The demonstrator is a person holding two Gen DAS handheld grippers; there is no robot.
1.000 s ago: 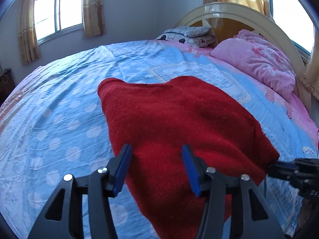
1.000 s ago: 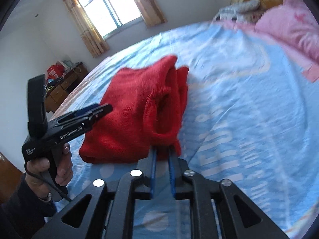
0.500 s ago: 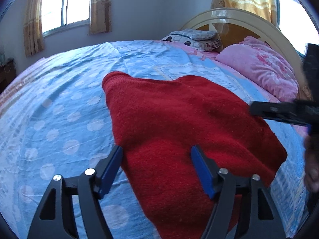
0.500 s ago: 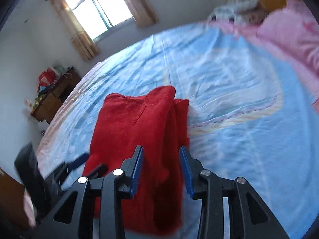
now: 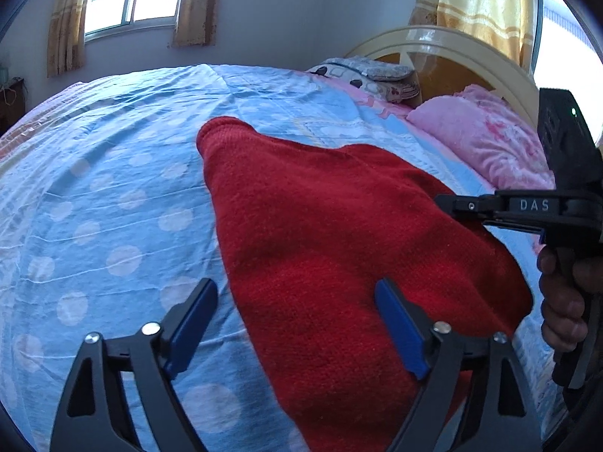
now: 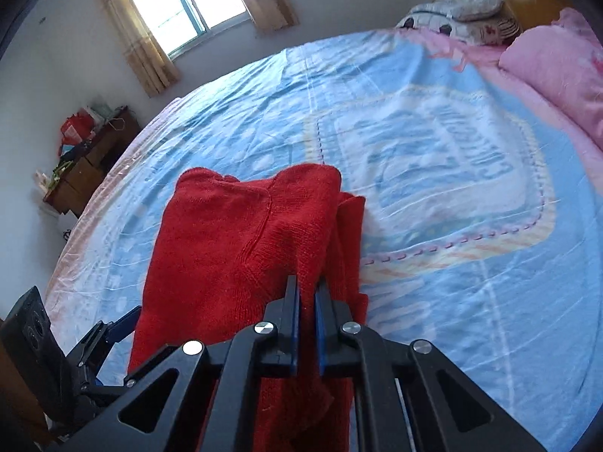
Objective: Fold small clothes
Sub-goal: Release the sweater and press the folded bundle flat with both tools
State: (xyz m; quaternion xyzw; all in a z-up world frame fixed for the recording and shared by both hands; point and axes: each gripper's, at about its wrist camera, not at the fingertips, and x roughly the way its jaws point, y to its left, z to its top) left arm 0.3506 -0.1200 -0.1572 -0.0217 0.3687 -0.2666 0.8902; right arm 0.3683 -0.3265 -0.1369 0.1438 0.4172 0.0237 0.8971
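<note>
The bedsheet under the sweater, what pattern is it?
Light blue bedsheet with pale polka dots, clearest in the left wrist view.

Bed with light-blue polka-dot sheet (image 5: 94,226), cream arched wooden headboard (image 5: 463,45). Fuzzy pink pillow (image 5: 486,139) at the head, grey patterned folded blanket (image 5: 369,71) just beside it. Yellow-tan curtains (image 5: 194,3) flank the window (image 6: 188,3). Cluttered brown wooden dresser (image 6: 86,165) by the wall.

From my left wrist camera I can read "DAS" in pale capitals on the black side of my right tongs (image 5: 490,213). The blue bedsheet (image 6: 433,143) carries large curved blue lettering inside its stitched emblem, but I cannot make out the words. I can read nothing else.
</note>
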